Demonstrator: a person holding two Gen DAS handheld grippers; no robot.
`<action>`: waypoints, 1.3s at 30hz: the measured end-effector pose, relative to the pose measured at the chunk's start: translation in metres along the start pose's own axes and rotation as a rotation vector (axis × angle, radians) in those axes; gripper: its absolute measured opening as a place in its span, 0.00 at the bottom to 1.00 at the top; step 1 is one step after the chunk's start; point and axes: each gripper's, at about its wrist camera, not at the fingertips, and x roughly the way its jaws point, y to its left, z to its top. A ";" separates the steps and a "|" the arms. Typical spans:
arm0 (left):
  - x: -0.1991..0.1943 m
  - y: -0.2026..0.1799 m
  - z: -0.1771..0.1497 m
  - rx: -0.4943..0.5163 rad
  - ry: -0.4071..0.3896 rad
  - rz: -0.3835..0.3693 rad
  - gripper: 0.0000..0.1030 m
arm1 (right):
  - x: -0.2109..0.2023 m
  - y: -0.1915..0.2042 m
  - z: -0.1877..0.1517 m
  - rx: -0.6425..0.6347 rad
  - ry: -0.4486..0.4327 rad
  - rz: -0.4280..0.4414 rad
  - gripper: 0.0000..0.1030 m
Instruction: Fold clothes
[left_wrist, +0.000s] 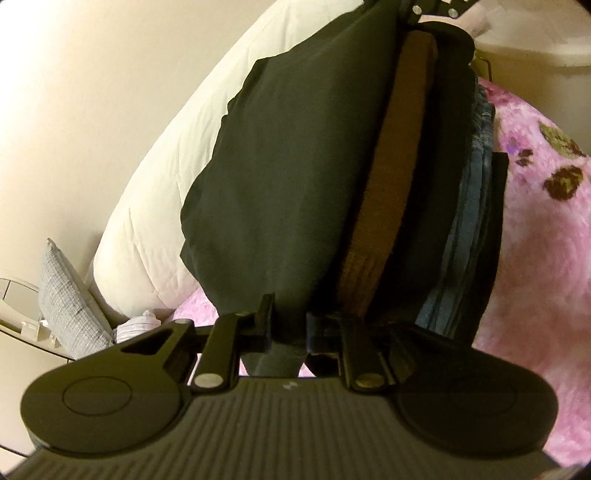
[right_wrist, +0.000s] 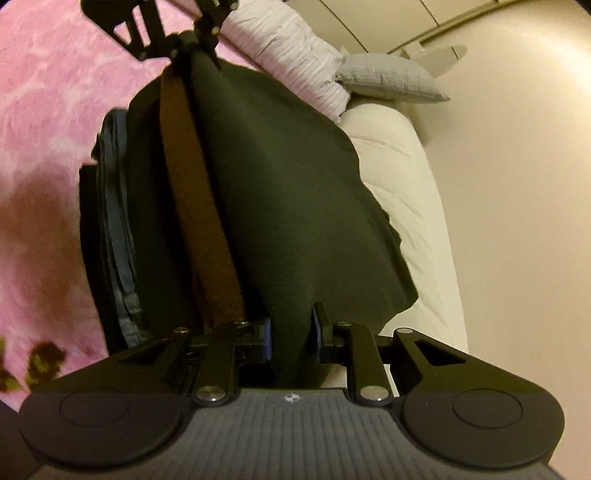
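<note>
Left wrist view, left gripper (left_wrist: 289, 325) pinching the dark green garment's (left_wrist: 295, 177) near edge, right gripper (right_wrist: 291, 332) clamping its opposite edge, cloth stretching between them, seemingly over a folded pile (left_wrist: 469, 221), pink blanket (left_wrist: 535, 221) lying beneath.

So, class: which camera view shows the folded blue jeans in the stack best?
The left wrist view: the blue jeans show their layered folded edges, lit, beside the pink blanket. In the right wrist view the jeans appear darker, in shadow.

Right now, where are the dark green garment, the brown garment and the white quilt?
dark green garment (left_wrist: 295, 166): left wrist view, broad middle.
brown garment (right_wrist: 192, 192): right wrist view, mid strip.
white quilt (left_wrist: 155, 206): left wrist view, stitched face.
</note>
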 end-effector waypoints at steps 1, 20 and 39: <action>0.000 0.000 0.001 -0.013 0.006 0.000 0.13 | 0.000 -0.001 0.000 0.000 -0.006 -0.004 0.22; -0.117 0.046 -0.011 -0.876 0.086 -0.052 0.88 | -0.095 -0.030 -0.032 0.617 0.011 0.093 0.65; -0.263 0.012 -0.041 -1.210 0.085 -0.066 0.99 | -0.245 0.020 -0.008 1.222 0.193 0.176 0.86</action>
